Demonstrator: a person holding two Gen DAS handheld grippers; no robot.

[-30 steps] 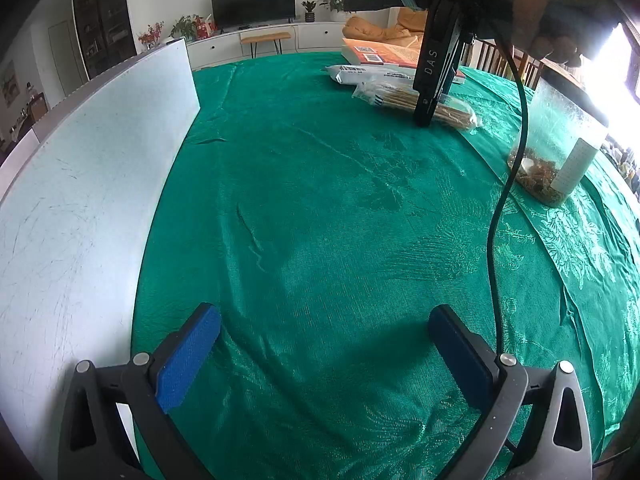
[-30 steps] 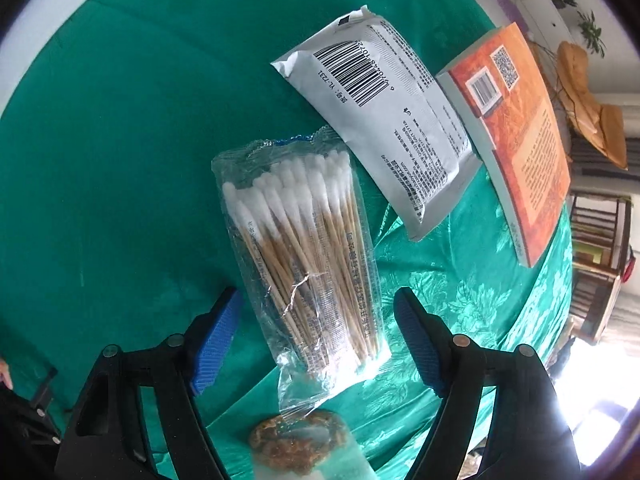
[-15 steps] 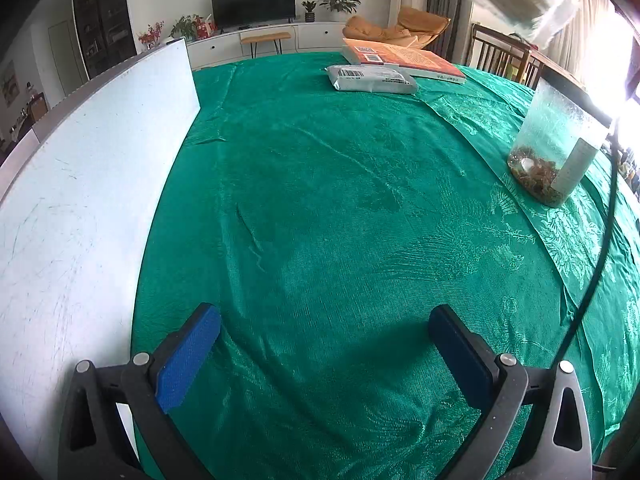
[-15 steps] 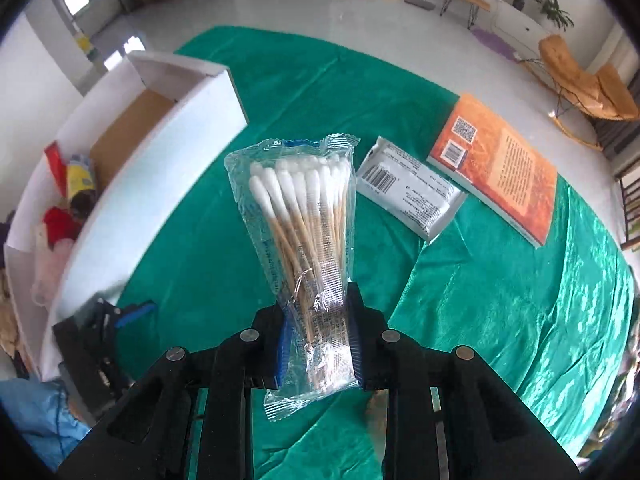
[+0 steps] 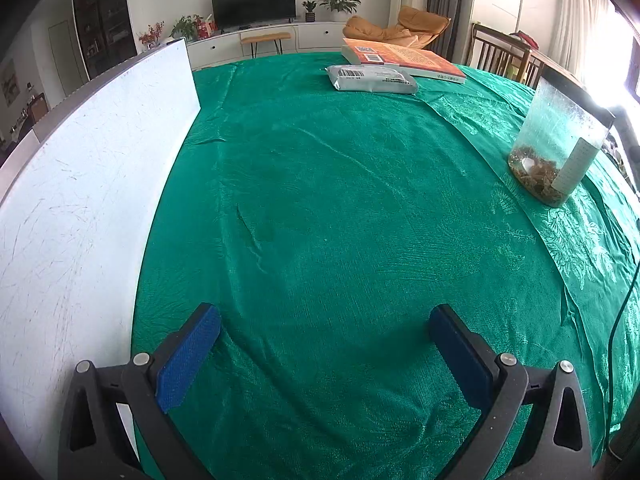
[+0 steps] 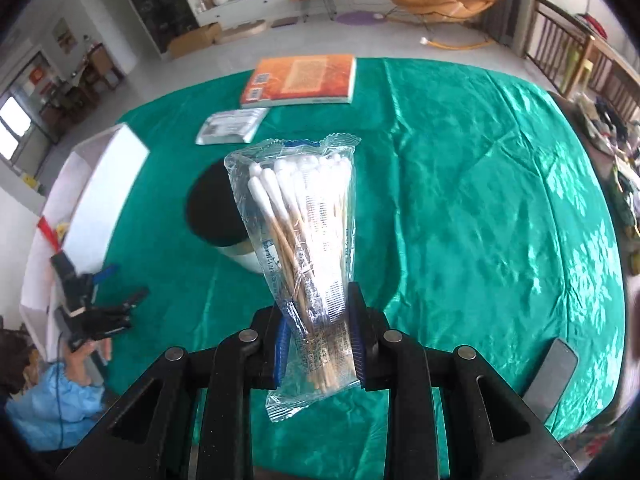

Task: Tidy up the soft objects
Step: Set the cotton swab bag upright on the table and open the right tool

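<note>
The bag of cotton swabs (image 6: 304, 236) hides part of the black-lidded jar (image 6: 214, 208) behind it. At nine o'clock the white box (image 6: 80, 184) is blurred, its contents unreadable. The packet's (image 6: 230, 126) print is too small to read.

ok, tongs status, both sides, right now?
Left tongs: open, empty, over the green tablecloth.
Right tongs: shut on the cotton swab pack.

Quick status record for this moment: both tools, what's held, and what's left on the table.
right tool: shut on cotton swab pack, lifted above the green tablecloth
left tool: open, holds nothing, low over the cloth beside the white box
on table: grey foil packet, orange book, clear jar with brown contents
packet position: next to the book, far side
</note>
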